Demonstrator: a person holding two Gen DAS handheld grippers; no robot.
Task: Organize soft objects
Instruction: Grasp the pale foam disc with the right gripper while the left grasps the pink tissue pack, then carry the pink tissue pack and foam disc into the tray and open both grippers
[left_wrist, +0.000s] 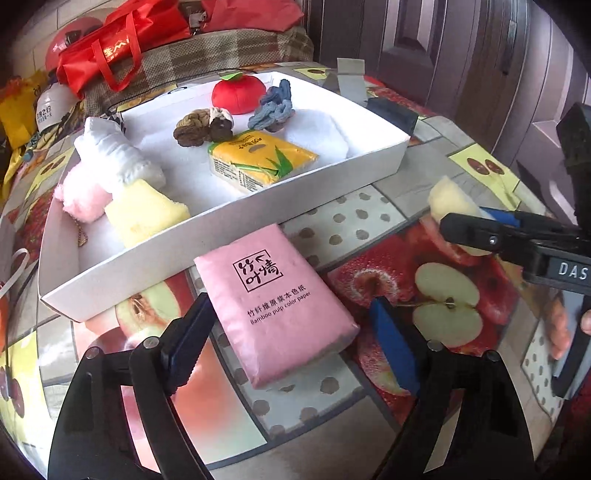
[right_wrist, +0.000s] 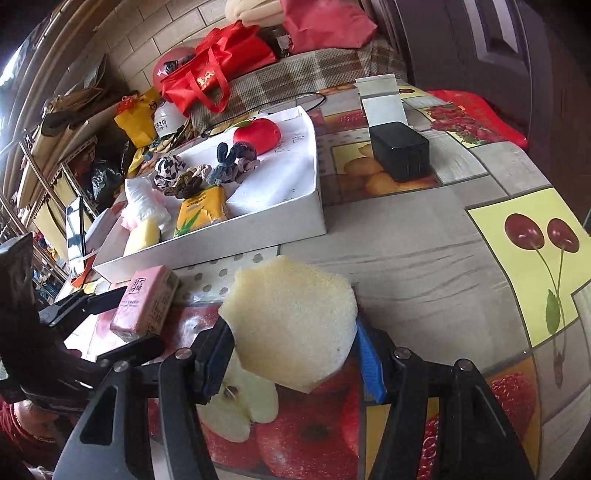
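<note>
The left gripper hangs over 1 pink tissue pack lying on the fruit-print tablecloth, just in front of the white tray. Its jaws stand apart on either side of the pack's near end, and the blue pads do not press it. The right gripper is clamped on 1 pale yellow sponge, held above the tablecloth to the right of the pink pack.

Inside the tray lie 1 yellow tissue pack, 1 red plush tomato, 1 blue-grey knitted tie, 1 brown knitted tie, 1 white padded roll, 1 pink fluffy ball and 1 yellow sponge block. The right wrist view also shows 1 black-and-white patterned tie at the tray's far left edge.

Beyond the tray, 1 black box sits on the tablecloth, well apart from both grippers. 1 red bag rests on a checked cloth behind the table.
</note>
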